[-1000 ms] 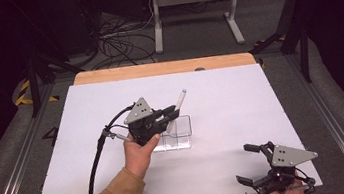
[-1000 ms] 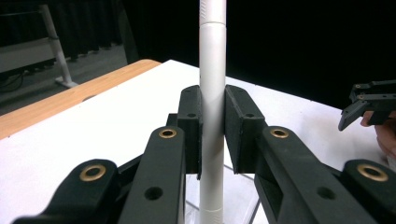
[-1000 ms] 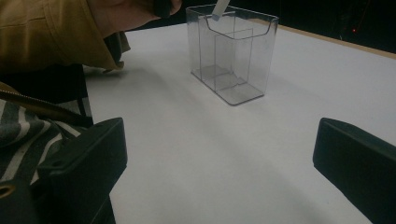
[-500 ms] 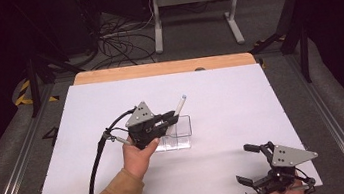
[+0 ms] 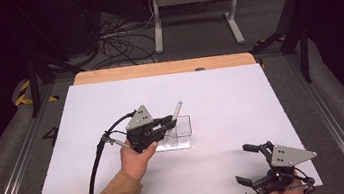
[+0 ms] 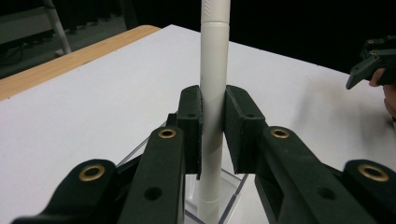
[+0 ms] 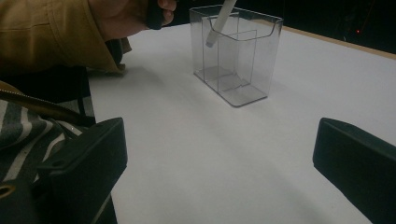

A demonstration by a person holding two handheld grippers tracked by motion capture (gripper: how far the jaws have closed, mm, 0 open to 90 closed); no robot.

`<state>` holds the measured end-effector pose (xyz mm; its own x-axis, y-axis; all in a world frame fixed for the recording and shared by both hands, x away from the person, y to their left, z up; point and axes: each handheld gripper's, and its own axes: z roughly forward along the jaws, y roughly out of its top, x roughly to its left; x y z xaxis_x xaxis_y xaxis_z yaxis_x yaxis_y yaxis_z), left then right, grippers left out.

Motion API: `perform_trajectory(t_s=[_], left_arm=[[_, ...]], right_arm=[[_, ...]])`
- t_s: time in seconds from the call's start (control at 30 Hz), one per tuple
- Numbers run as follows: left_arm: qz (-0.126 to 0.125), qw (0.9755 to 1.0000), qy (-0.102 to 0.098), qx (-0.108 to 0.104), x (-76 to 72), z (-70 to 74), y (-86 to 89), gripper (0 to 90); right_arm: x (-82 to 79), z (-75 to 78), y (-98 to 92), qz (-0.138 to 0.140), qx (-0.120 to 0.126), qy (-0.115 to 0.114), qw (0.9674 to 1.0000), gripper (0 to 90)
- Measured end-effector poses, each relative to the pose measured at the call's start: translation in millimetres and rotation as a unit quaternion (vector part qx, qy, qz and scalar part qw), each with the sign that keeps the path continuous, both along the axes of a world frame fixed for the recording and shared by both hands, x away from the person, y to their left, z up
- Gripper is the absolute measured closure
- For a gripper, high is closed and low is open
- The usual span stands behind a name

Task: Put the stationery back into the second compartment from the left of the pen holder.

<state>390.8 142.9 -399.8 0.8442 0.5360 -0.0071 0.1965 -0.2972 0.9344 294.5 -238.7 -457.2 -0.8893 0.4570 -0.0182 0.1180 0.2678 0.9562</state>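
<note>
So, the count: one white marker (image 6: 212,93), one clear plastic organizer (image 5: 174,133) with dividers inside, two claws, all on one white counter (image 5: 241,98) with a wooden strip along its far edge.

The left claw (image 5: 170,121) is clenched on the marker. In the left gripper view both black pads are pressed flat against the white barrel around its middle, with the barrel running straight up past the pads and its lower end dipping down into the organizer right below the claw. In the high view the marker is tilted, top end leaning away from the claw toward the far side of the counter. In the right gripper view its tip sits inside the compartment nearest the person's hand (image 7: 123,16), not touching the bottom as far as I can tell.

The left hand (image 5: 136,158) comes in from the bottom with a tan sleeve, wrist bent so the claw points sideways across the organizer's top, and its cable loops off behind it.

The right claw (image 5: 248,164) is well apart from all that, low near the counter's front edge, released with the jaws spread wide and nothing between them. The organizer stands ahead of it.
</note>
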Motion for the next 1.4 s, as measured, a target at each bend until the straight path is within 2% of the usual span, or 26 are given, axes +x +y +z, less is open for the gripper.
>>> perform_trajectory(t_s=[0.07, 0.17, 0.37, 0.5, 0.6, 0.83, 0.97, 1.17, 1.4], left_arm=[[0.000, 1.0000, 0.002, -0.001, -0.8, 0.4, 0.2, 76.1], [0.007, 1.0000, 0.004, -0.003, -2.6, 2.4, 1.1, 63.2], [0.022, 0.9997, -0.010, -0.005, -10.8, 11.5, 7.2, 40.1], [0.027, 0.9994, -0.019, -0.012, -17.0, 18.5, 13.6, 30.7], [0.031, 0.9992, -0.017, -0.016, -20.8, 22.2, 17.5, 25.7], [0.034, 0.9991, -0.022, -0.007, -31.5, 28.9, 24.9, 17.9], [0.039, 0.9987, -0.033, 0.004, -39.9, 29.5, 33.2, 15.2], [0.034, 0.9992, -0.022, -0.003, -50.3, 22.8, 54.8, 11.5], [0.040, 0.9987, -0.032, -0.002, -61.4, 14.5, 75.6, 10.2]], right_arm=[[0.2, 0.1, 0.1, 0.001, 0.001, 0.000, 1.0000, 3.5], [0.8, 0.3, 0.1, 0.000, 0.001, -0.001, 1.0000, 3.5], [3.0, 0.5, 0.7, 0.002, 0.002, -0.002, 1.0000, 3.5], [4.4, 0.4, 1.9, 0.004, 0.003, -0.001, 1.0000, 3.5], [5.5, 0.6, 3.1, 0.006, 0.002, -0.001, 1.0000, 3.5], [5.8, 0.9, 3.9, 0.007, 0.003, -0.002, 1.0000, 3.5], [6.1, 0.6, 3.7, 0.007, 0.002, -0.002, 1.0000, 3.5], [5.8, 0.5, 3.3, 0.004, 0.002, -0.002, 1.0000, 3.5], [6.2, 0.3, 4.0, 0.005, 0.001, 0.000, 1.0000, 3.5]])
